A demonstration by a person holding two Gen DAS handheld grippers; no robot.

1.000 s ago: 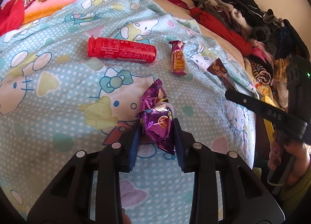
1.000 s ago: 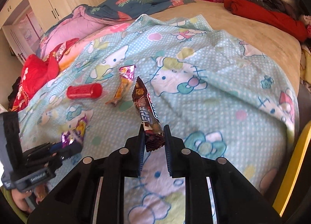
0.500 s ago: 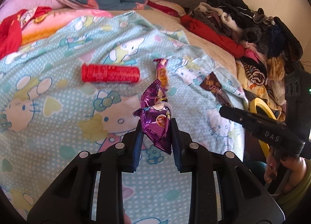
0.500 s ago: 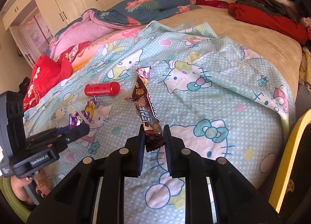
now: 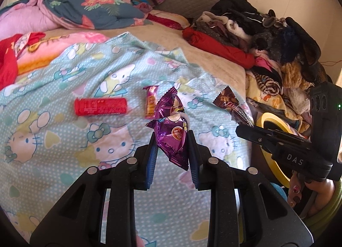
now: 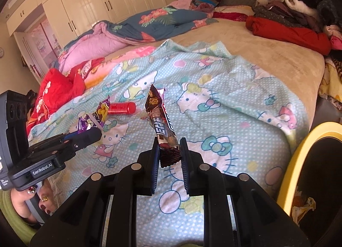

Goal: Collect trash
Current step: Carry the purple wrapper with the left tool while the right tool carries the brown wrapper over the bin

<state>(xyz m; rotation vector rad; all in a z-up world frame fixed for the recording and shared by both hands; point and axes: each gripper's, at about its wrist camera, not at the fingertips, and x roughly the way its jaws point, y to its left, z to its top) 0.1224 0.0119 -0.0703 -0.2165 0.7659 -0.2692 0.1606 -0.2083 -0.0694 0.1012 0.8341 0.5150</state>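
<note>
My left gripper (image 5: 172, 140) is shut on a purple snack wrapper (image 5: 171, 127) and holds it above the Hello Kitty blanket (image 5: 64, 140). My right gripper (image 6: 170, 147) is shut on a brown candy bar wrapper (image 6: 162, 122), also held above the blanket; it shows in the left wrist view (image 5: 228, 99). A red tube (image 5: 100, 106) and a small orange-pink wrapper (image 5: 150, 102) lie on the blanket beyond the left gripper. A yellow-rimmed bin (image 6: 299, 152) stands at the bed's right edge, close to the right gripper.
A pile of clothes (image 5: 267, 39) covers the bed's right side. Folded quilts (image 5: 85, 11) and red cloth (image 6: 57, 90) lie at the far left. White wardrobes (image 6: 96, 7) stand behind the bed. The bin holds some trash (image 6: 303, 206).
Both grippers have pulled back and up from the blanket with their wrappers. The bin has come into view at the right.
</note>
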